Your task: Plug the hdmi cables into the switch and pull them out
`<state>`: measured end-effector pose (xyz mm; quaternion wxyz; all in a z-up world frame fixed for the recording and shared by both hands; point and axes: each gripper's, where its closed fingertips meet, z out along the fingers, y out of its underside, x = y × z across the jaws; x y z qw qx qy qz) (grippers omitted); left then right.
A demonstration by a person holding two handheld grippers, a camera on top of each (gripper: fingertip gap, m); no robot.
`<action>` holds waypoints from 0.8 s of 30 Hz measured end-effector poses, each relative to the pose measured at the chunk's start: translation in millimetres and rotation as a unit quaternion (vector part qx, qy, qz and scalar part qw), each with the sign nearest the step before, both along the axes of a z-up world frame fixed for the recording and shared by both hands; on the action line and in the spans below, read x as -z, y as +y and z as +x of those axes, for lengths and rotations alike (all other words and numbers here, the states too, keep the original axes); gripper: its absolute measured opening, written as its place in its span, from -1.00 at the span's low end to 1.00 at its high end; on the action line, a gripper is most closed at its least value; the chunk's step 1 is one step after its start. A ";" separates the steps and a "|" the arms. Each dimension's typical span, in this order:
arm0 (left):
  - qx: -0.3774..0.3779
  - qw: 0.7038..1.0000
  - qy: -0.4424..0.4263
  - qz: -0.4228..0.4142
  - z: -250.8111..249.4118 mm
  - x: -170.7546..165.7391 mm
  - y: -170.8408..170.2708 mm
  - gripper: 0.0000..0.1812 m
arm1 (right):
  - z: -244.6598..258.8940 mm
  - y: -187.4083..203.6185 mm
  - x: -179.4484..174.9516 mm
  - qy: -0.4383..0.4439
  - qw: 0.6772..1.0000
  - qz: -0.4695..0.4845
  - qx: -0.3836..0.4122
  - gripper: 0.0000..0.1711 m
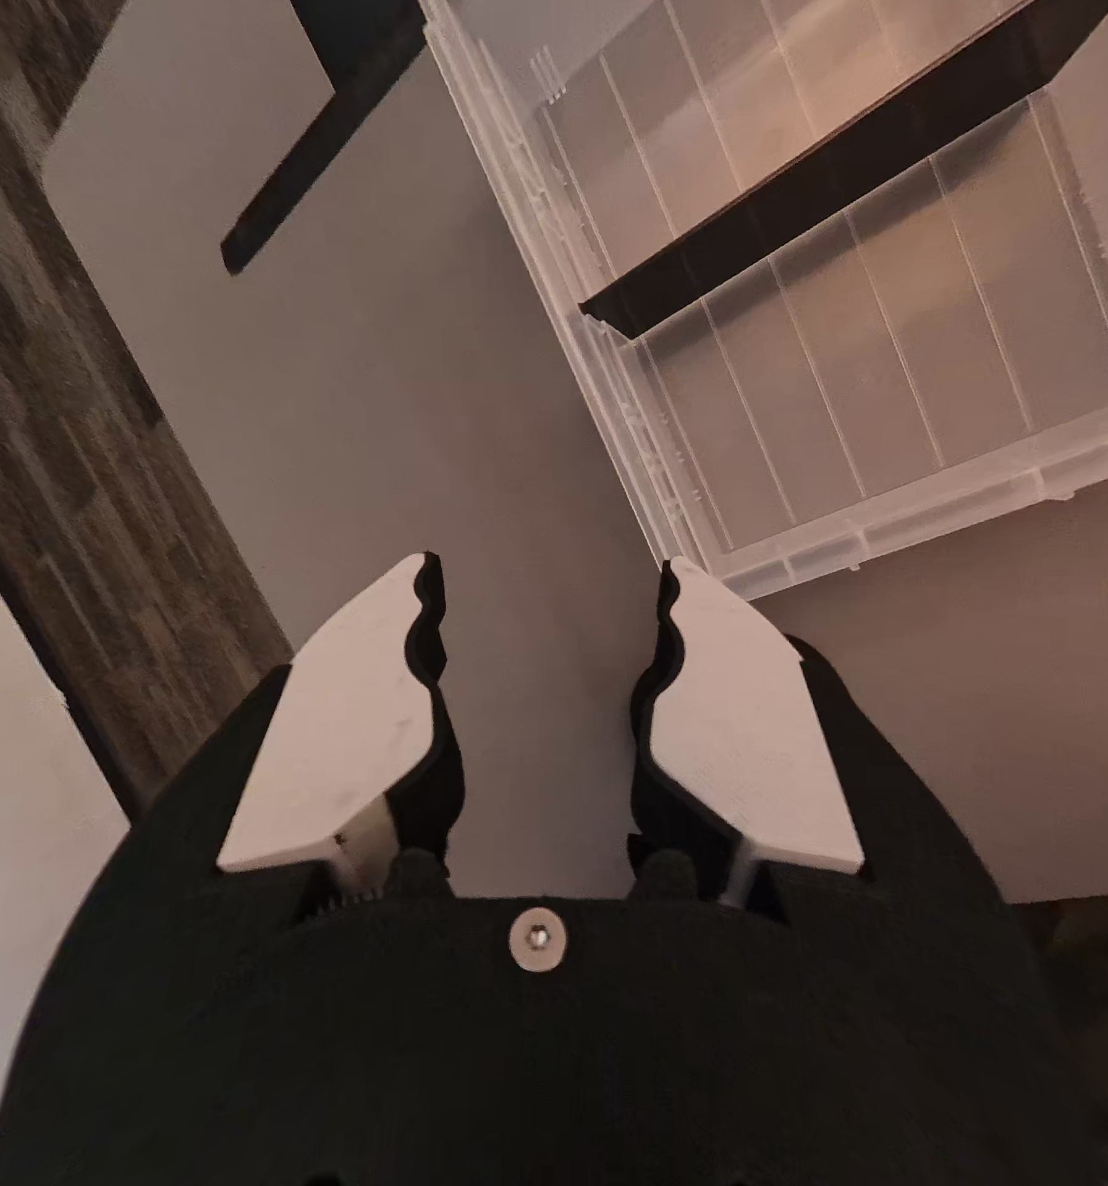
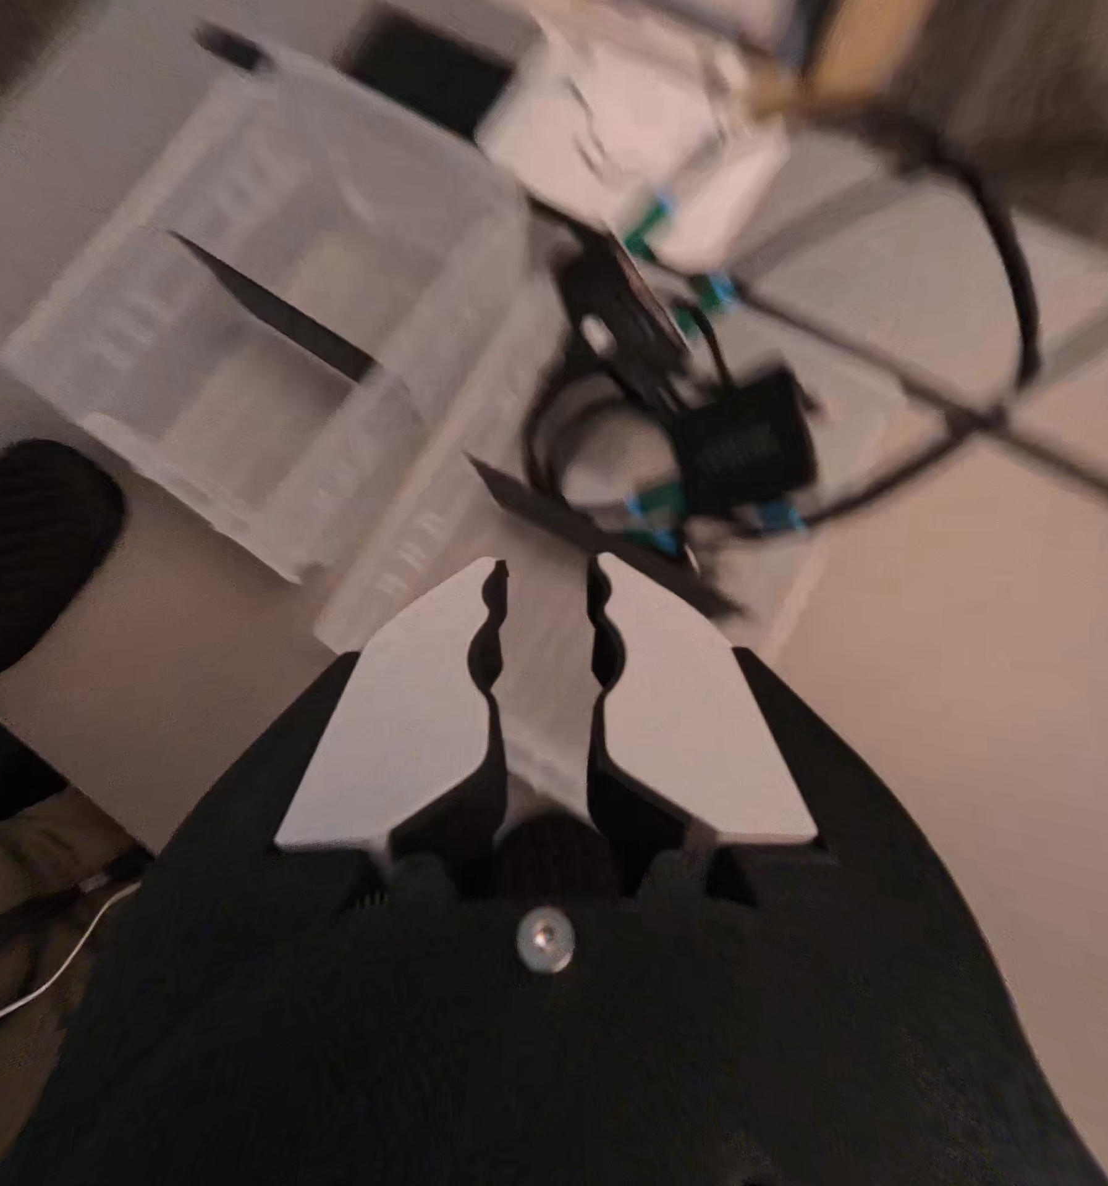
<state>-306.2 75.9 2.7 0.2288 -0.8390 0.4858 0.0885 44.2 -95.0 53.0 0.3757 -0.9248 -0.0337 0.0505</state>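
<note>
Left tool (image 1: 551, 565): fingers spread wide, nothing between them, over bare white table (image 1: 358, 398).
Clear bin (image 1: 859, 334): upper right of the left wrist view, ribbed walls, just beyond the right fingertip.
Right tool (image 2: 548, 568): fingers apart with a narrow gap, gripping nothing; picture heavily blurred.
Switch (image 2: 740, 443): small black box, right of centre in the right wrist view, on the table past the fingertips.
Cables (image 2: 1013, 269): black, looping from the switch toward the upper right; whether plugged in cannot be told.
Clear bin, right wrist view: upper left.
Dark sleeve (image 2: 31, 552): left edge.
</note>
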 end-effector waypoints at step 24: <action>0.058 0.997 0.007 0.043 10.6 -10.1 -11.3 -0.37 | -146.4 118.5 154.6 0.111 0.945 -0.304 -0.048 -0.39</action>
